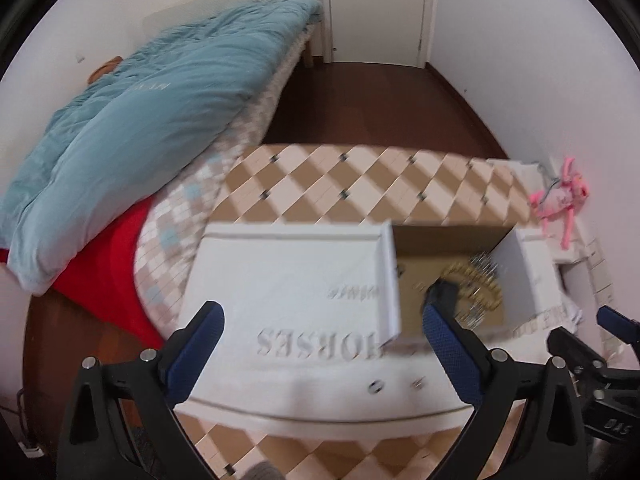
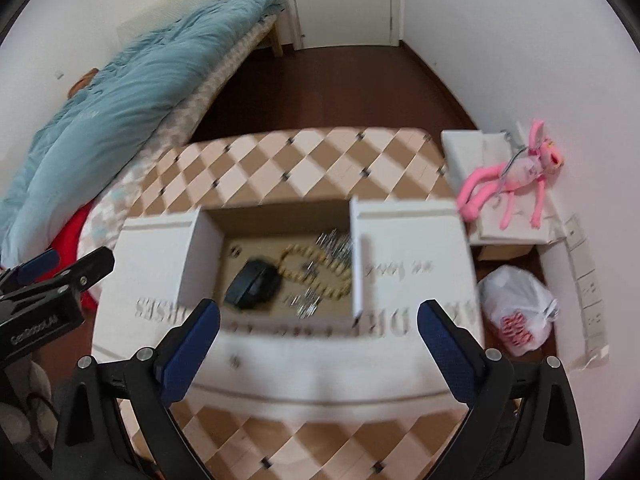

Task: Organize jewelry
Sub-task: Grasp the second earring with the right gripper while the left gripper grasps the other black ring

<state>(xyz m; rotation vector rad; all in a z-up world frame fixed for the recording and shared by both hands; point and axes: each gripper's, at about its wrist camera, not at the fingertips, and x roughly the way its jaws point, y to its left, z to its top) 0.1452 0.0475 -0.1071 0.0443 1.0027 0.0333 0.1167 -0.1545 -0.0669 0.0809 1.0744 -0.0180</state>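
Note:
A white jewelry box (image 2: 412, 256) with raised lettering sits on a checkered table (image 2: 304, 168); its two top lids stand open over a brown middle compartment. Inside lie a gold bead necklace (image 2: 316, 270), silver pieces (image 2: 334, 242) and a black object (image 2: 254, 282). In the left wrist view the box (image 1: 288, 276) and the necklace (image 1: 478, 280) show behind my right finger. My left gripper (image 1: 324, 320) is open and empty above the box's left lid. My right gripper (image 2: 318, 320) is open and empty above the box's front edge.
A bed with a teal duvet (image 1: 140, 120) and a red cloth (image 1: 120, 272) is on the left. A pink plush toy (image 2: 516, 176) lies on white boxes at the right wall. A white plastic bag (image 2: 516, 308) sits on the floor. A door is at the back.

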